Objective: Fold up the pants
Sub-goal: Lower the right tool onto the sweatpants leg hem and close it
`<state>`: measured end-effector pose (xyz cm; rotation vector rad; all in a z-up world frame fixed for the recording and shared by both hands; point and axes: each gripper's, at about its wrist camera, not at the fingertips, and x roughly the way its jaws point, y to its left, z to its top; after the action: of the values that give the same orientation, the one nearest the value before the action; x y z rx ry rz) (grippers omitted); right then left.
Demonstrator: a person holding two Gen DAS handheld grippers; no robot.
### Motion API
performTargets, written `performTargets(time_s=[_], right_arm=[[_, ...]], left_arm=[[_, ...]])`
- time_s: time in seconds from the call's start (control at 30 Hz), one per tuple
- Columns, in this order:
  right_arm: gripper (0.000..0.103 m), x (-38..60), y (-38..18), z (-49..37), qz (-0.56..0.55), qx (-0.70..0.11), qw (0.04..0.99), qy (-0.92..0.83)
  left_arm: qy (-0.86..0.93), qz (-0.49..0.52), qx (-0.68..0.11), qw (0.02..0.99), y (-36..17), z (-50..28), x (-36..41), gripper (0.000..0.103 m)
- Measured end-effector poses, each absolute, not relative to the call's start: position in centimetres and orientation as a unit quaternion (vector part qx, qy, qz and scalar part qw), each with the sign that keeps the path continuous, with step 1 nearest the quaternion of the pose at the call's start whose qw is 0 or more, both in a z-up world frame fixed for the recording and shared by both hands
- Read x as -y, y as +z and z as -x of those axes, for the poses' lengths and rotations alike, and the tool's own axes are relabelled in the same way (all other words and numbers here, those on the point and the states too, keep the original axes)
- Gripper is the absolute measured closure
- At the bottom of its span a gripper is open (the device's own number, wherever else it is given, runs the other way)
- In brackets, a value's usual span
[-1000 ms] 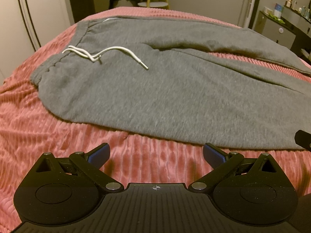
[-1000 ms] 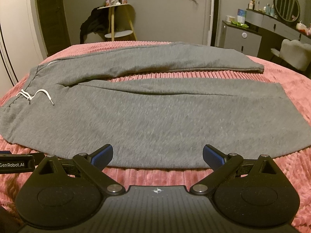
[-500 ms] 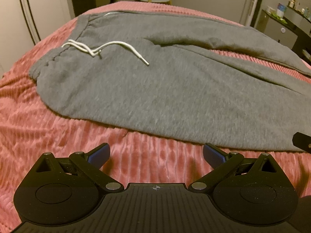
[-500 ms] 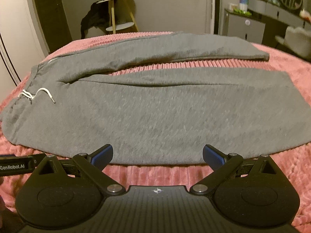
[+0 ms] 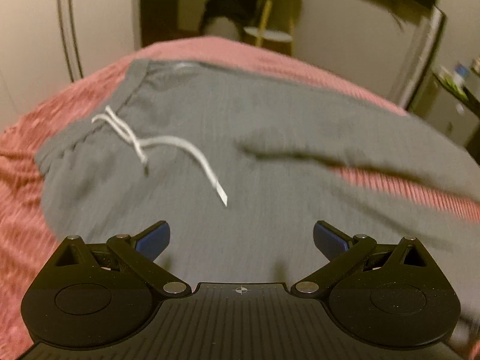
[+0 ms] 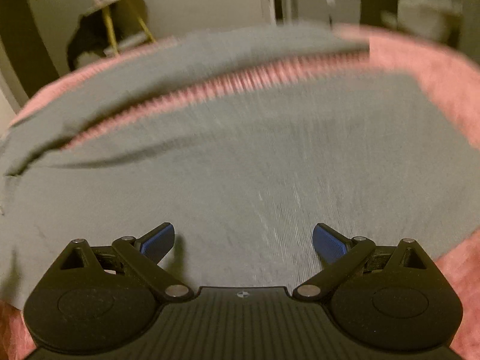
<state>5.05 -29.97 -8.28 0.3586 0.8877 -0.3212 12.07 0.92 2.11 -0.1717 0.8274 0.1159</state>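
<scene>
Grey sweatpants (image 5: 270,174) lie spread flat on a pink ribbed bedspread (image 5: 27,162), waistband to the left, both legs running right. A white drawstring (image 5: 168,144) trails from the waistband across the near hip. My left gripper (image 5: 241,240) hangs open over the near hip, nothing between its blue pads. In the right wrist view the pants (image 6: 270,165) show both legs with a strip of bedspread (image 6: 240,84) between them. My right gripper (image 6: 243,240) is open above the near leg and holds nothing. Both views are motion-blurred.
Past the bed's far edge stands a small round side table with yellow legs (image 5: 267,34) and dark clothing draped on it. A dresser (image 5: 459,102) with small items stands at the far right. A white wall is on the left.
Both grippers have moved forward, from over the bedspread in front of the pants to over the grey fabric. Their fingers stay wide open.
</scene>
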Motion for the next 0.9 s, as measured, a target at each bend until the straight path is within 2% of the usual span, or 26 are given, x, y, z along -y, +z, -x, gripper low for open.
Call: performTargets(time_s=[0.1, 0.2, 0.3, 0.43, 0.5, 0.57, 0.63, 0.9], right_arm=[[0.004, 30.4, -8.7, -5.0, -0.170, -0.424, 0.879, -0.136], [0.004, 31.1, -7.2, -7.2, -0.154, -0.482, 0.856, -0.102], [0.007, 34.3, -3.0, -10.2, -0.222, -0.417, 0.879, -0.068], [0.007, 39.7, 0.5, -19.8, -0.258, -0.330, 0.901, -0.116], [0.009, 42.0, 0.4, -25.8, -0.272, -0.326, 0.891, -0.160], [0.014, 43.8, 0.2, -30.9, -0.299, -0.316, 0.881, -0.188], [0.014, 45.6, -0.2, -35.9, -0.317, -0.308, 0.868, -0.228], [0.013, 47.1, -4.5, -47.6, -0.273, -0.378, 0.819, -0.334]], left_arm=[[0.103, 0.099, -0.375, 0.916, 1.1, -14.8, -0.9, 0.000], [0.146, 0.096, -0.346, 0.922, -0.4, -17.1, -1.2, 0.000], [0.190, 0.083, -0.304, 0.930, -2.6, -18.2, -1.8, 0.000], [0.211, 0.101, -0.292, 0.927, -5.8, -19.3, -3.3, 0.000], [0.209, 0.103, -0.297, 0.926, -7.0, -19.7, -3.4, 0.000], [0.212, 0.094, -0.295, 0.927, -7.6, -19.9, -3.2, 0.000], [0.213, 0.087, -0.294, 0.928, -7.9, -20.0, -2.9, 0.000], [0.218, 0.102, -0.282, 0.929, -8.6, -20.1, -3.0, 0.000]])
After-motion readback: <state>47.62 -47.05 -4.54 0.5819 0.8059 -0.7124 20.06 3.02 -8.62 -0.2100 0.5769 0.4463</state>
